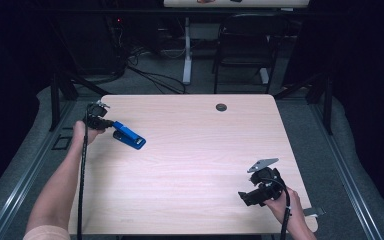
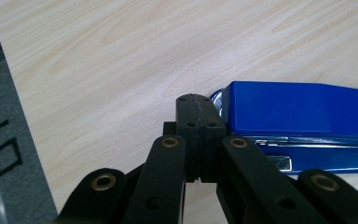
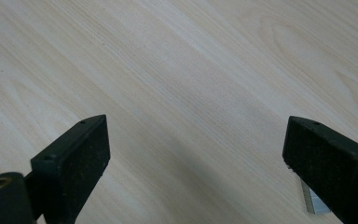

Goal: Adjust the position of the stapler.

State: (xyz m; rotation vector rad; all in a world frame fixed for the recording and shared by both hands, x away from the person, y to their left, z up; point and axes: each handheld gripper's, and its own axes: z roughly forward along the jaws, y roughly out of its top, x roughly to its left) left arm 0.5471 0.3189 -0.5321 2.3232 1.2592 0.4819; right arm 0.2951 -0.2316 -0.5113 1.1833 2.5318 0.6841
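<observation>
Blue stapler (image 1: 129, 135) lies flat on the pale wood-grain table (image 1: 190, 165), toward the table's left edge and nearer its far side than its near side. It is the reference item for all positions below.

Left gripper (image 1: 111, 125): held at the stapler's left end, at the table's left edge. In the left gripper view its 2 black jaws are pressed together pad to pad, with nothing between them. The closed tip (image 2: 198, 105) sits just beside the stapler's (image 2: 303, 109) rounded rear end, at or very near its blue top cover; actual contact cannot be confirmed. The stapler is not gripped. A black cable runs back from this gripper along the person's forearm.

Right gripper (image 1: 244, 196): well apart from the stapler, near the table's near right corner, held in the person's right hand (image 1: 282, 200). The right gripper view shows its 2 jaws spread wide over bare tabletop (image 3: 182, 93), with nothing between them.

Other items: a small grey metal piece (image 1: 314, 211) lies at the table's right edge just beside the right hand. A dark round grommet (image 1: 221, 107) sits in the tabletop near its far edge, well to the right of the stapler.
</observation>
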